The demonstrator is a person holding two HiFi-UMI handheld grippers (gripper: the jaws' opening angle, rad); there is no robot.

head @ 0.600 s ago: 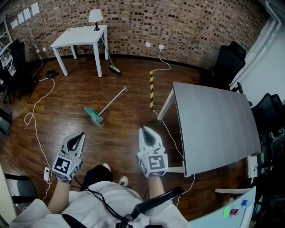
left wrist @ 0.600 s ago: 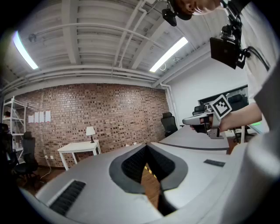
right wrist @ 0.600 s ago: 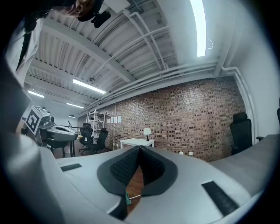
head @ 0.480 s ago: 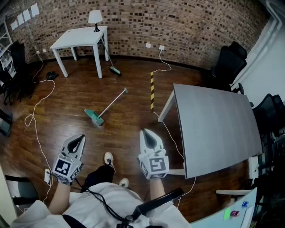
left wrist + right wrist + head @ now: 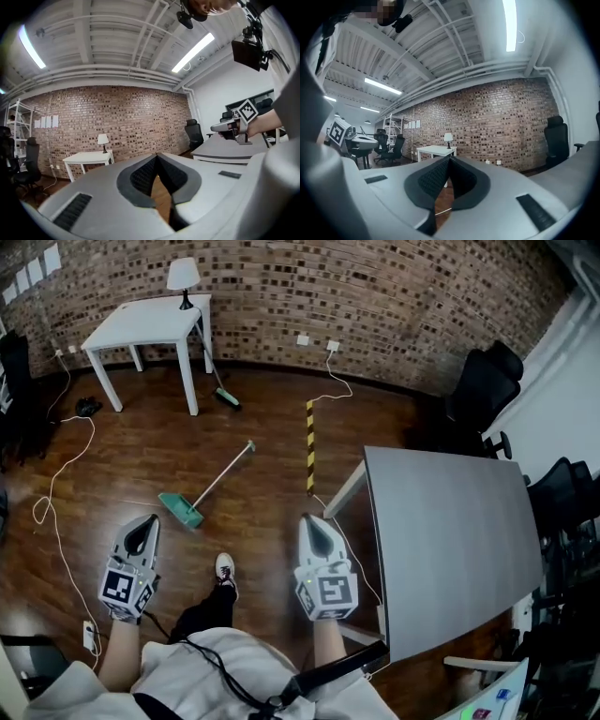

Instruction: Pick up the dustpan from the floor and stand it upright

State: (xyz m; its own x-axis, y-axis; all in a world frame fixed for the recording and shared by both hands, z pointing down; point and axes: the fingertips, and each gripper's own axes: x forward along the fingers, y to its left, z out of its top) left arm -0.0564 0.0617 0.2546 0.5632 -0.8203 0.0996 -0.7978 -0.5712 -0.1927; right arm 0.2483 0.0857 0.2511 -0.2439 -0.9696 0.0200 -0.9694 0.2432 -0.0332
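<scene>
Dustpan (image 5: 181, 510), teal with a long handle, lies flat on the wooden floor (image 5: 272, 427) ahead of us, nearer our left gripper (image 5: 147, 524) than our right gripper (image 5: 310, 523); the 2 pairs of jaws sit pressed together, empty.

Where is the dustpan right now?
Head view: the dustpan lies flat on the wooden floor left of centre, just ahead of the left gripper, its long handle angled toward the yellow-black floor strip.

Back: brick wall (image 5: 394, 296). Underfoot: dark plank floor (image 5: 262, 409). A white desk (image 5: 141, 322) with lamp (image 5: 181, 277) far left; large grey desk (image 5: 450, 521) right, black office chair (image 5: 483, 381) beyond it. Overhead: strip lights (image 5: 193, 50), white ceiling (image 5: 108, 42).
</scene>
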